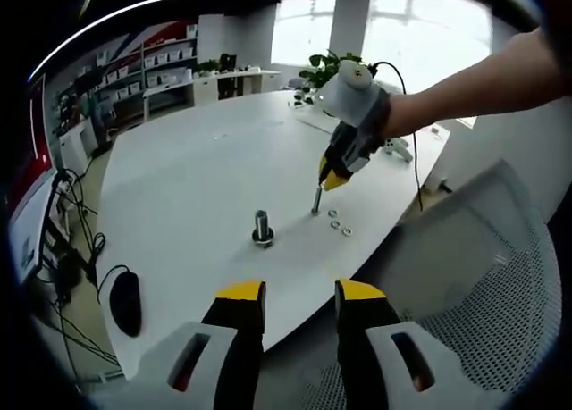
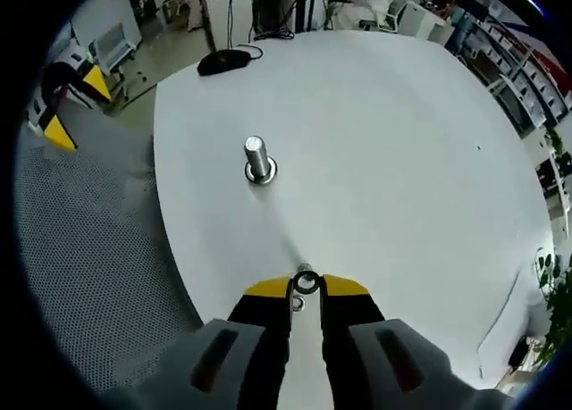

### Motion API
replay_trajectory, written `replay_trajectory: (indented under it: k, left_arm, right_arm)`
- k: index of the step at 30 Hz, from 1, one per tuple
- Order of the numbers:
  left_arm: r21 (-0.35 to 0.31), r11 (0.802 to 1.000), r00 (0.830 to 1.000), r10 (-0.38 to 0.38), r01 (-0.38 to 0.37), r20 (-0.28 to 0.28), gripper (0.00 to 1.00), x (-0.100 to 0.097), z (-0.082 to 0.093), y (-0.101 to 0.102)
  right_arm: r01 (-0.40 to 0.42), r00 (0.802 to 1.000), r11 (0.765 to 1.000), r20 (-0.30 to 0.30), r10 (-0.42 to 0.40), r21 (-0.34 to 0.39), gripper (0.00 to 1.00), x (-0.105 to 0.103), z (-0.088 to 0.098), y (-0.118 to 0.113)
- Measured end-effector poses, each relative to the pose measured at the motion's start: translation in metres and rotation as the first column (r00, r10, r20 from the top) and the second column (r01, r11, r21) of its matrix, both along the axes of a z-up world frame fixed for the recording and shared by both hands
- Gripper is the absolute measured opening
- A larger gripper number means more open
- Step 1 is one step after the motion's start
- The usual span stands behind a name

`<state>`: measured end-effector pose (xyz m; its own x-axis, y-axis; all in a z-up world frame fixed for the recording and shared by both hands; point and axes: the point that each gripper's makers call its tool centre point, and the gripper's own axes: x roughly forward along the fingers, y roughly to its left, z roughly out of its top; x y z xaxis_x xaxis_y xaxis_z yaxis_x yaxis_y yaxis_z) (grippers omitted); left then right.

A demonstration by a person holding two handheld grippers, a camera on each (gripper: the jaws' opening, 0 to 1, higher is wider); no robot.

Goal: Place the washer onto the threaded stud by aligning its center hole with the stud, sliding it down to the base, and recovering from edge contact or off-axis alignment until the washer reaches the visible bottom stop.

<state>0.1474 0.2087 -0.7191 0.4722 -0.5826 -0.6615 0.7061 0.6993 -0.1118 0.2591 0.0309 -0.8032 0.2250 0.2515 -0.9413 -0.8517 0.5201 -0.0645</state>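
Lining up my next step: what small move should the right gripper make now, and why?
Probably lift the right gripper and carry its washer toward the stud: the washer looks pinched at the tips, low over the table, and the stud stands apart.

Left tool hangs with jaws apart, gripping nothing. Right tool, carried on a bare forearm, points steeply down at the bench, its yellow-tipped jaws nearly together.
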Motion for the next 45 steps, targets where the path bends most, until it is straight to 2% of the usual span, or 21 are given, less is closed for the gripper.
replay_trajectory:
  k: [10,29,34,41,45]
  left_arm:
    - [0.002,1.0,1.0,0.004,-0.004,0.0,0.29,0.0,0.0,0.001]
    - [0.021,1.0,1.0,0.007,-0.006,-0.001,0.28,0.0,-0.003,0.003]
    - [0.021,1.0,1.0,0.014,-0.014,0.001,0.28,0.001,-0.003,0.004]
    - [0.019,1.0,1.0,0.021,-0.021,0.0,0.28,0.002,-0.003,0.005]
    - [0.018,1.0,1.0,0.023,-0.023,0.0,0.28,0.002,-0.003,0.006]
  right_arm:
    - [-0.012,1.0,1.0,-0.014,0.011,-0.016,0.13,0.001,-0.006,0.003]
    - [-0.039,0.997,0.997,-0.069,0.035,-0.062,0.14,0.003,-0.044,0.003]
    - [-0.011,0.997,0.996,-0.08,0.004,-0.087,0.14,0.004,-0.054,-0.001]
    - [0.023,0.996,0.996,-0.089,-0.031,-0.087,0.15,0.003,-0.059,-0.005]
    - [0.032,0.996,0.996,-0.077,-0.038,-0.085,0.2,0.006,-0.057,-0.007]
